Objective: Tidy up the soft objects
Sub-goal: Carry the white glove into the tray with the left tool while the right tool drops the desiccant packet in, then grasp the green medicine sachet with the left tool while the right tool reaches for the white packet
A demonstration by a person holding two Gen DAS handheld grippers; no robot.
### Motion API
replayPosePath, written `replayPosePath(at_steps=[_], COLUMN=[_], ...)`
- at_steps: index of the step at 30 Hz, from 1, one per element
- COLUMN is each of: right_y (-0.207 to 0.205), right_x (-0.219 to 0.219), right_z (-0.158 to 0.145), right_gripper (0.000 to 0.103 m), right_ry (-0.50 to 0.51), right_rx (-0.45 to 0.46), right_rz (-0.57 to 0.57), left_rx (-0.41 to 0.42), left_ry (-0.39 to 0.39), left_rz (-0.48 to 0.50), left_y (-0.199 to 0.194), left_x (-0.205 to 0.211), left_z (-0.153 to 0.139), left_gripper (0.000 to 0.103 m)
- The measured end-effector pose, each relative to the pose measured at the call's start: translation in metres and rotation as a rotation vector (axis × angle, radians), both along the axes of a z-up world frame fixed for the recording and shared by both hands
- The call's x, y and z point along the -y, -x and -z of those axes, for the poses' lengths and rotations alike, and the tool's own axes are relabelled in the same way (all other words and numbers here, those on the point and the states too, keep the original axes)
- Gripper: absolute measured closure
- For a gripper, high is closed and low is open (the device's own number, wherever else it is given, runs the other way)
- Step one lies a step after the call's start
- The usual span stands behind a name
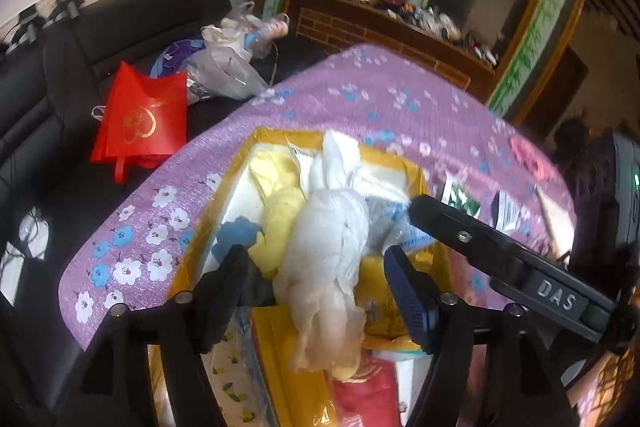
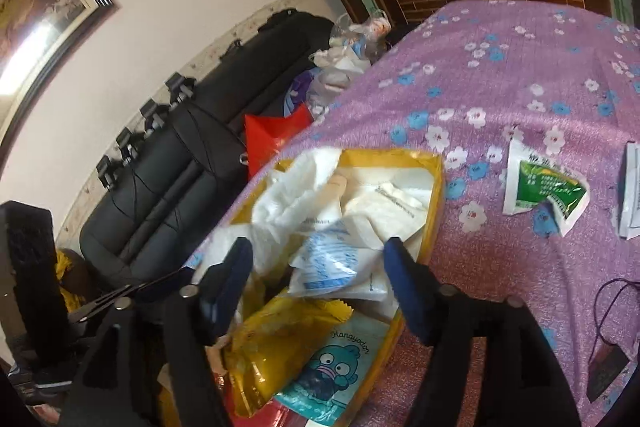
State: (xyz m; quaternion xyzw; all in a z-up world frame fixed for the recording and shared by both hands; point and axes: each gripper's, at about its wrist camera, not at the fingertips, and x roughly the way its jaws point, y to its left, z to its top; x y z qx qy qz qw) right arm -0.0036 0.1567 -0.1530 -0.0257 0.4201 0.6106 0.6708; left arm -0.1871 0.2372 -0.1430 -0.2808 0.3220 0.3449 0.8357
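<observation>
- Fingers of the left gripper [image 1: 316, 267] stood spread apart on either side of a white crumpled cloth [image 1: 328, 251]; whether either pad actually touched it could not be told.
- That cloth lay lengthwise over the open yellow box [image 1: 236, 163], across a yellow soft item [image 1: 280, 211] and beside a blue one [image 1: 236, 231].
- Right gripper [image 2: 318, 269] also had its jaws wide apart, holding nothing, poised over the same yellow box [image 2: 436, 187].
- Between its fingers sat a white packet with blue print [image 2: 336, 263], with a yellow wrapper [image 2: 276, 343] and a cartoon-printed pouch [image 2: 340, 363] nearer the camera.
- Box rested on a purple floral tablecloth [image 2: 500, 79], where a torn green sachet [image 2: 544, 191] lay well apart to the right.
- A red bag [image 1: 140, 115] lay on the black sofa [image 1: 60, 75] beyond the table.
</observation>
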Motion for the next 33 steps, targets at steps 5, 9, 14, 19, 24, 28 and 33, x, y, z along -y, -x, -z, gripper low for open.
replayPosePath(at_steps=[5,9,14,19,24,28,33], right_y=[0.003,-0.008,-0.028,-0.062,-0.105,-0.133,-0.143], right_x=[-0.003,0.002,0.022,0.066,0.119,0.142,0.155], right_z=[-0.011,-0.014,-0.022,-0.046,-0.056,-0.048,-0.044], right_gripper=[0.023,0.023,0.022,0.023,0.023,0.023,0.023], right_ry=[0.071,0.106,0.090,0.043,0.003,-0.037,-0.067], right_rx=[0.064,0.024,0.006,0.028,0.024,-0.008,-0.016], right_rz=[-0.067,-0.132,-0.079,0.101,0.248,0.330,0.388], left_rx=[0.022,-0.031,-0.037,0.008,0.002,-0.044,-0.166], left_ry=[-0.043,-0.156,-0.186,-0.090,0.008,0.010,0.056], left_rz=[-0.021,-0.053,0.003,0.120,0.276,0.348,0.381], left_y=[0.008,0.011,0.003,-0.014,-0.055,-0.096,-0.162], left_x=[0.006,0.022,0.038,0.050,0.069,0.077,0.066], left_z=[-0.017,-0.031,-0.041,-0.043,-0.039,-0.035,-0.022], left_gripper=[0.026,0.026,0.026,0.026,0.026,0.026,0.026])
